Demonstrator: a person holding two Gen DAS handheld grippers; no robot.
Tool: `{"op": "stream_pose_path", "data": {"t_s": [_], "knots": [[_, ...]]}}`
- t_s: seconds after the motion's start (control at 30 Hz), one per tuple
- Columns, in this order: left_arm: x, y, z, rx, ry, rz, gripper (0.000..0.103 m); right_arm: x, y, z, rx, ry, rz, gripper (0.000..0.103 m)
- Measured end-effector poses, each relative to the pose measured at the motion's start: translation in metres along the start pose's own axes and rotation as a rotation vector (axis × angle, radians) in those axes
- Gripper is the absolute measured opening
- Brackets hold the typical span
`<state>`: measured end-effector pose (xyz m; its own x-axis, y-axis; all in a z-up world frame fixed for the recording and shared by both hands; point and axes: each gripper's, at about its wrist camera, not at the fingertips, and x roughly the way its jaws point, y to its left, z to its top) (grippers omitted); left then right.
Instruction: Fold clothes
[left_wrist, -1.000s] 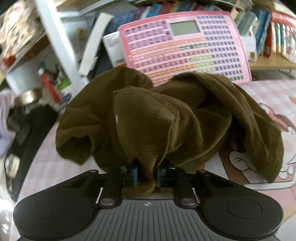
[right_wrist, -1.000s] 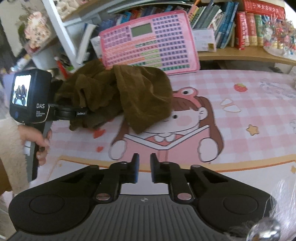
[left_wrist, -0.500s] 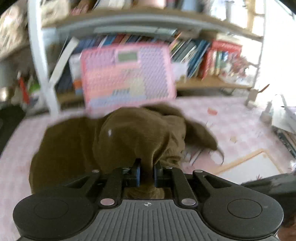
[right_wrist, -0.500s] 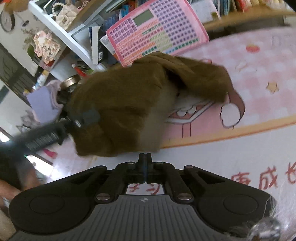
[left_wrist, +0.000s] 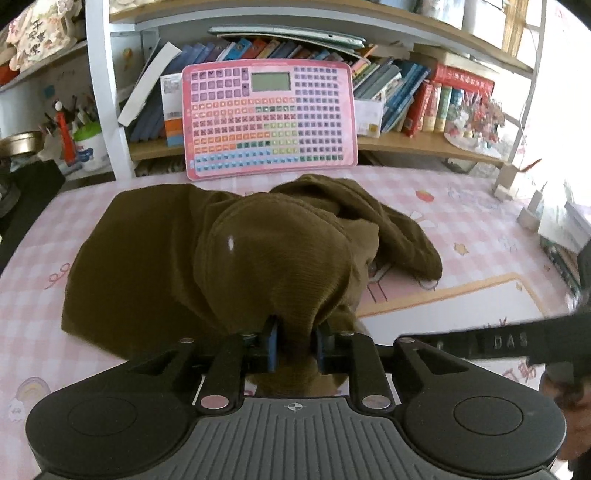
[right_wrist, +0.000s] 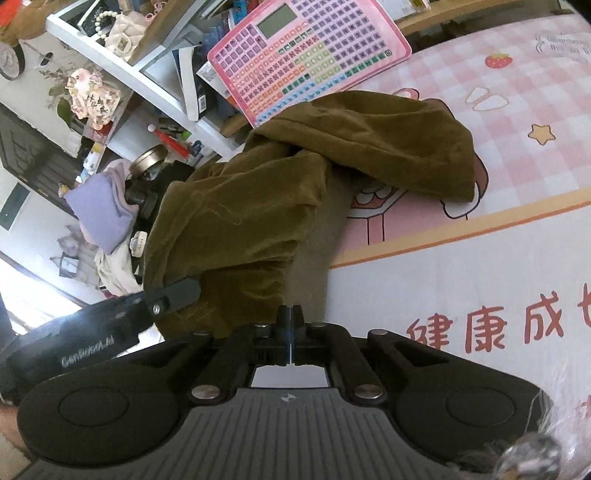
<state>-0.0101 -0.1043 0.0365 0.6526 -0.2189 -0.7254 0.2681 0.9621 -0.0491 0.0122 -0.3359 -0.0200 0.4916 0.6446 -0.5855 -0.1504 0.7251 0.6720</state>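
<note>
Left wrist view: the left gripper has its two fingers closed on a thick bunch of the brown garment, cloth fills the gap btw them. The garment lies crumpled on the pink checkered mat, just in front of the pink keyboard toy that leans on the bookshelf. One flat part of the garment spreads to the left of the toy, a sleeve-like part goes to the right of it. At the right edge a black bar marked DAS – part of the right gripper – is seen, blurred.

Right wrist view: the right gripper has its jaws pressed together, only a thin line btw the fingers, and nothing is seen held in them. The garment is below the keyboard toy, partly lifted – its lower end is pinched by the left gripper's black finger at the left. The other end rests on the mat, over the cartoon print
</note>
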Motion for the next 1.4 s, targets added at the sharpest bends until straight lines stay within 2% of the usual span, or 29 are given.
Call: {"op": "stream_pose_path", "data": {"t_s": [0.07,0.13,0.17,0.23,0.27,0.3,0.47,0.73,0.9,0.93,0.97,1.0,1.03,1.1,1.17,1.23,1.27,1.3,1.4], "knots": [[-0.003,-0.004,-0.005,0.022,0.004,0.005,0.029,0.000,-0.002,0.000,0.009,0.001,-0.001,0.004],[-0.009,-0.011,-0.010,0.069,0.002,0.020,0.046,-0.001,-0.006,0.001,0.028,0.003,-0.003,0.004],[-0.011,-0.015,-0.013,0.102,0.000,0.030,0.050,-0.001,-0.007,0.001,0.038,0.006,-0.004,0.007],[-0.015,-0.024,-0.020,0.163,-0.003,0.045,0.060,0.000,-0.010,0.003,0.057,0.011,-0.005,0.016],[-0.015,-0.028,-0.024,0.192,0.000,0.047,0.063,0.001,-0.011,0.003,0.067,0.013,0.002,0.024],[-0.016,-0.033,-0.027,0.220,0.003,0.049,0.068,0.001,-0.012,0.003,0.077,0.015,0.008,0.027],[-0.003,-0.056,-0.037,0.365,0.024,0.113,0.069,0.005,-0.008,0.005,0.090,0.015,0.029,0.028],[0.002,-0.061,-0.032,0.395,-0.013,0.149,0.069,-0.003,-0.008,0.007,0.099,-0.013,0.037,0.029],[0.013,-0.077,-0.031,0.508,-0.042,0.194,0.068,-0.003,-0.010,0.009,0.119,-0.013,0.046,0.035],[0.018,-0.079,-0.031,0.534,-0.045,0.210,0.043,-0.004,-0.011,0.009,0.124,-0.013,0.048,0.035],[0.015,-0.071,-0.024,0.481,-0.042,0.189,0.020,-0.004,-0.011,0.010,0.128,-0.014,0.050,0.036],[0.013,-0.064,-0.016,0.429,-0.040,0.167,0.011,-0.004,-0.012,0.010,0.132,-0.014,0.052,0.039],[0.010,-0.056,-0.009,0.375,-0.038,0.145,0.009,-0.004,-0.011,0.010,0.129,-0.009,0.056,0.041],[-0.012,-0.036,0.012,0.212,-0.097,0.068,0.008,-0.003,-0.012,0.009,0.141,-0.003,0.077,0.046],[-0.033,-0.026,0.028,0.146,-0.163,0.007,0.008,0.000,-0.020,0.008,0.231,0.006,0.168,0.054],[-0.044,-0.018,0.038,0.066,-0.187,-0.066,0.008,0.003,-0.028,0.006,0.322,0.015,0.260,0.064],[-0.045,-0.015,0.041,0.016,-0.184,-0.106,0.008,0.007,-0.036,0.004,0.405,0.025,0.346,0.070],[-0.045,-0.011,0.045,-0.034,-0.180,-0.146,0.008,0.011,-0.042,-0.001,0.495,0.031,0.425,0.072],[-0.041,-0.010,0.046,-0.116,-0.152,-0.209,0.008,0.022,-0.055,-0.017,0.743,0.021,0.615,0.071]]}}
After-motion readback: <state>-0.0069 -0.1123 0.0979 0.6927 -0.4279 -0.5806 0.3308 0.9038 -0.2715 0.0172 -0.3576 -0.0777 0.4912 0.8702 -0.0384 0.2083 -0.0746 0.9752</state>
